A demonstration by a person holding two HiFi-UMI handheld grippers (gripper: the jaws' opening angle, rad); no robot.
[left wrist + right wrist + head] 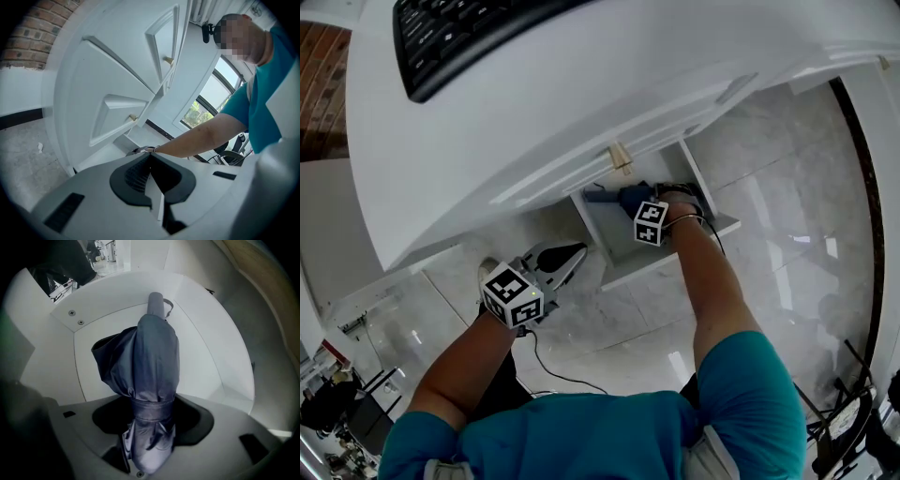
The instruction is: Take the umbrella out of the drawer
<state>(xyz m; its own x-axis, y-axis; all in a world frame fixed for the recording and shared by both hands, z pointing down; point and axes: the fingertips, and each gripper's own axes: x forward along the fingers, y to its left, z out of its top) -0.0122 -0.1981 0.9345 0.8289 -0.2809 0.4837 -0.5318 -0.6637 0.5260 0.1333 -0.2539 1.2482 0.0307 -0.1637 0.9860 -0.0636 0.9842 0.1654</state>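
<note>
A folded blue-grey umbrella (150, 366) lies in the open white drawer (117, 291). Its grey handle (155, 303) points toward the drawer's far wall. My right gripper (152, 401) points straight down over it, with the strapped end between the dark pads (105, 416); the jaws stand wide. In the head view the right gripper (661, 199) reaches into the drawer (675, 258) beside the umbrella (623, 197). My left gripper (572, 255) hangs lower left of the drawer, shut and empty. Its pads meet in the left gripper view (150, 157).
A white desk top (581, 103) carries a black keyboard (459, 37) and overhangs the drawer. A brass knob (621, 157) sits on the front above it. Panelled white fronts with another knob (133, 118) stand left. Below is a marble floor (787, 244) with a cable (553, 366).
</note>
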